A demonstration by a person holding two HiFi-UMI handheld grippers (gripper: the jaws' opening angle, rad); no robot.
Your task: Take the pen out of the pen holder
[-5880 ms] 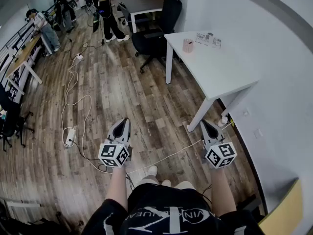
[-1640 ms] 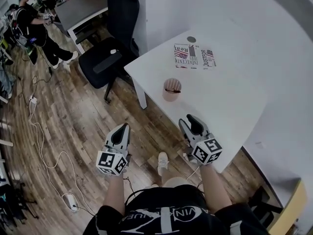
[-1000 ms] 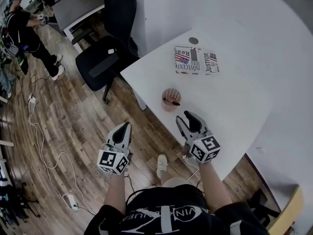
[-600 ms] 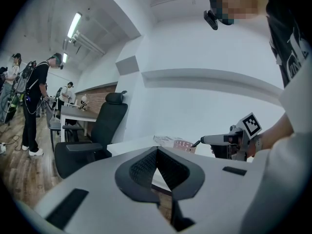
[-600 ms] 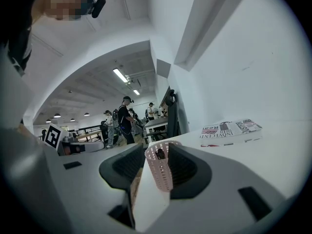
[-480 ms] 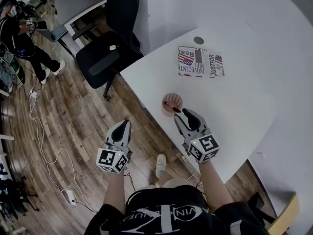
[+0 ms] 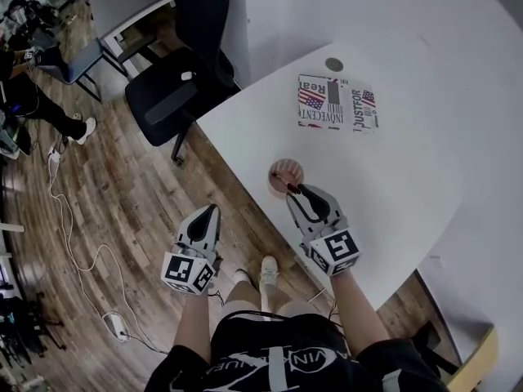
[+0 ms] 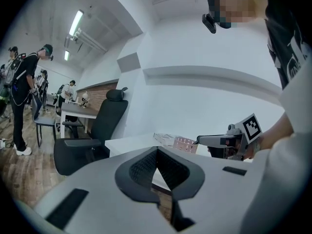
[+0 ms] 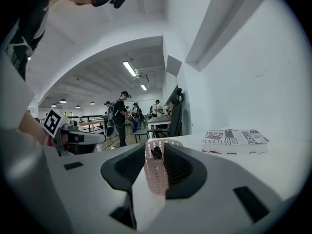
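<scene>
Right gripper (image 7: 296,193): jaws, just closing, spread around the pen (image 9: 156,152) in the pen holder (image 7: 283,170) on the table (image 7: 400,194). Left gripper (image 7: 209,213): jaws pressed together, empty.

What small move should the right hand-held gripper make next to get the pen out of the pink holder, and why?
Probably ease the right hand-held gripper slightly forward, then close on the pen's dark end. Its jaws have just been closing but stand apart; the pen, sticking out of the pink pen holder, shows in the gap between them, not yet pinched.
</scene>
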